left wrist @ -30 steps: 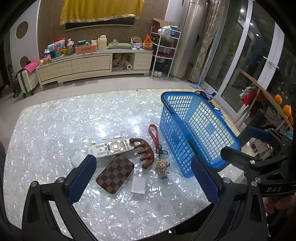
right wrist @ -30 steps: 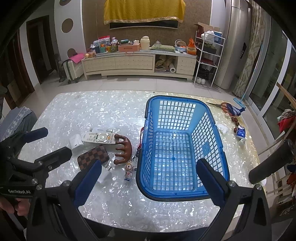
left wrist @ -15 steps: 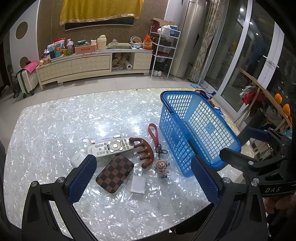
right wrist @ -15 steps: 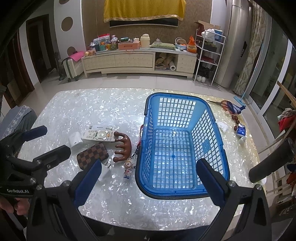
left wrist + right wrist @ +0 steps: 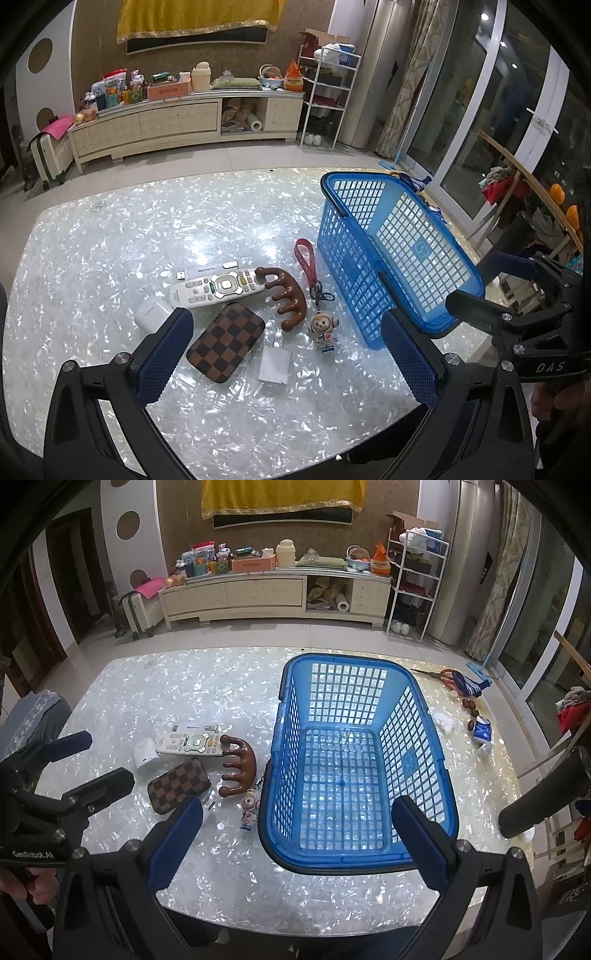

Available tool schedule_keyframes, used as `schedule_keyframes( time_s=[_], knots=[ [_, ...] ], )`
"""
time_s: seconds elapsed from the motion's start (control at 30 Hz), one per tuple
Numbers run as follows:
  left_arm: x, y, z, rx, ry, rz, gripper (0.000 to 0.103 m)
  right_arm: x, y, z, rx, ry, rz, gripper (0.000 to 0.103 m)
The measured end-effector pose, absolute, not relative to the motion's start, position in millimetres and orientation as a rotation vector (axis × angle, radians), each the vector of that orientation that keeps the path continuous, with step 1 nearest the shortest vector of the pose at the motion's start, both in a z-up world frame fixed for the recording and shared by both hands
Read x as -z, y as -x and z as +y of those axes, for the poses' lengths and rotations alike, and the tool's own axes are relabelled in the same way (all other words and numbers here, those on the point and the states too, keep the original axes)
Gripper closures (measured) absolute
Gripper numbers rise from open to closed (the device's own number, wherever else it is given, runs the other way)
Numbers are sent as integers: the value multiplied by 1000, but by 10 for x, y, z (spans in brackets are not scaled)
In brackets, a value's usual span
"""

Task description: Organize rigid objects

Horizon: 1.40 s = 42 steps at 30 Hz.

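A blue basket [image 5: 419, 738] stands empty on the table; it also shows in the left wrist view [image 5: 436, 254]. Left of it lie a white remote [image 5: 216, 288], a brown wooden massager [image 5: 286, 297], a checkered case [image 5: 225, 341], a white charger [image 5: 274, 365], a white earbud case [image 5: 151, 312] and an astronaut keychain [image 5: 324, 328] on a red strap [image 5: 306, 258]. My left gripper [image 5: 284, 350] is open above the case and charger. My right gripper [image 5: 297, 836] is open above the basket's near rim.
The table [image 5: 110, 236] has a shiny white mosaic top. Scissors [image 5: 452, 677] and small items [image 5: 480, 731] lie at its far right edge. A long cabinet [image 5: 273, 590] and a wire shelf [image 5: 415, 583] stand against the far wall.
Both grippers have drifted slightly forward and down; the objects sit a touch nearer in view. Nothing on the table has moved.
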State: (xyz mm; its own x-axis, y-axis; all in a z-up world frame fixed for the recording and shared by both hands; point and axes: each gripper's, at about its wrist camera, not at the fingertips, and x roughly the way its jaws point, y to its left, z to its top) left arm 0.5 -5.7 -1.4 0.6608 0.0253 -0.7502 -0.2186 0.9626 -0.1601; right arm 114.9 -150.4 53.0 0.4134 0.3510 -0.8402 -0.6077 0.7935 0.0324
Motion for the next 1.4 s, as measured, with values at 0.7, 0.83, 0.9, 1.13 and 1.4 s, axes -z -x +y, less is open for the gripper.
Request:
schedule_keyframes(
  time_s=[0.7,0.83,0.9,1.13,1.4],
  knots=[
    [101,67,106,-183,245,868,1,-459,-1361,-1625,-544,402,1002,0],
    [187,52,187,-197,245,888,1,-339,-1569,-1740,-490,441,1038,0],
    [255,33,229,-201,247,900,1,-298,-1652,-1776,-466,459,1046,0],
    [597,-74,384,-223,280,957,1,-61,-1951,-1909,-400,477,1104,0],
    [950,-180,498,-214,297,1025,1,264,-2263,-1989,-357,482,1210,14]
  ],
)
